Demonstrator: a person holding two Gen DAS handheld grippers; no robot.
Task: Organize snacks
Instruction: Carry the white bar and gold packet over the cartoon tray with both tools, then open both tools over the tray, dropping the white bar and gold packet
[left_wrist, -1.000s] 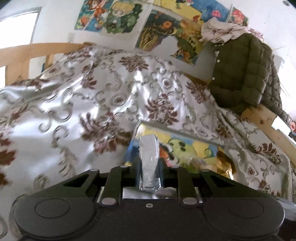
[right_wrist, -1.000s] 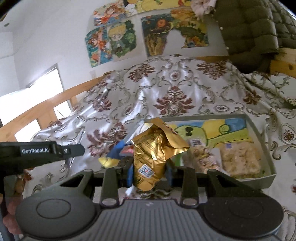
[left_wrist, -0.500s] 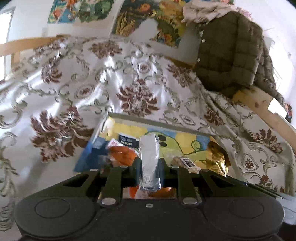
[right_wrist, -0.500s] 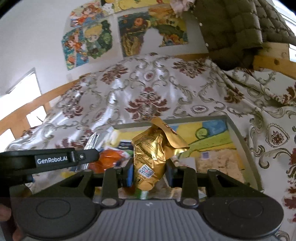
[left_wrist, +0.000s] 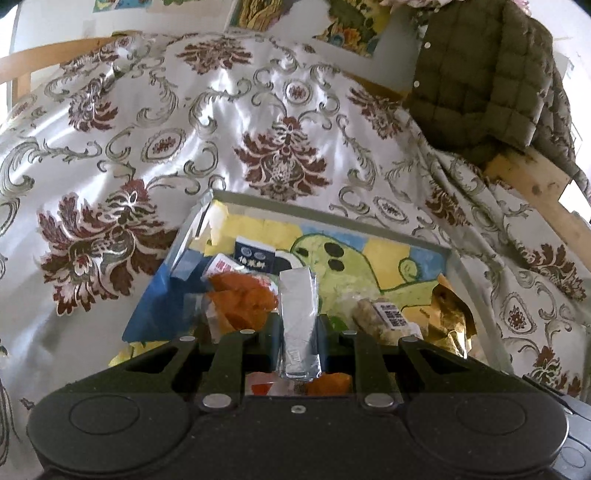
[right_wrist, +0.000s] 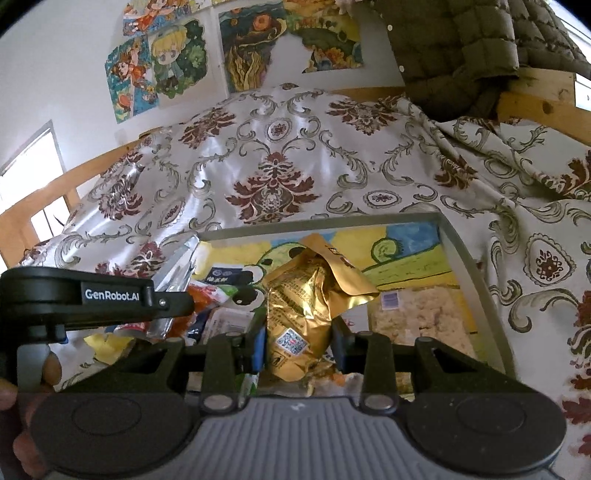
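My left gripper (left_wrist: 298, 325) is shut on the edge of a silver foil packet (left_wrist: 298, 317), held over the near part of a grey tray (left_wrist: 332, 216) with a cartoon picture on its floor. In the tray lie an orange snack pack (left_wrist: 236, 302), a dark blue box (left_wrist: 255, 254) and a pale snack pack with a label (left_wrist: 384, 317). My right gripper (right_wrist: 298, 343) is shut on a crumpled gold snack bag (right_wrist: 306, 302), upright over the same tray (right_wrist: 476, 280). The left gripper's black body (right_wrist: 74, 299) shows at the left of the right wrist view.
The tray rests on a bed covered by a shiny floral quilt (left_wrist: 155, 122). A green quilted jacket (left_wrist: 480, 74) hangs over a wooden rail (left_wrist: 535, 184) at the far right. Posters (right_wrist: 166, 62) cover the wall behind. A pale crumbly snack pack (right_wrist: 417, 314) lies in the tray's right half.
Both grippers have come forward and lower over the tray, each keeping its packet. The tray now fills more of both views, and the left gripper has slid right toward the tray's middle.
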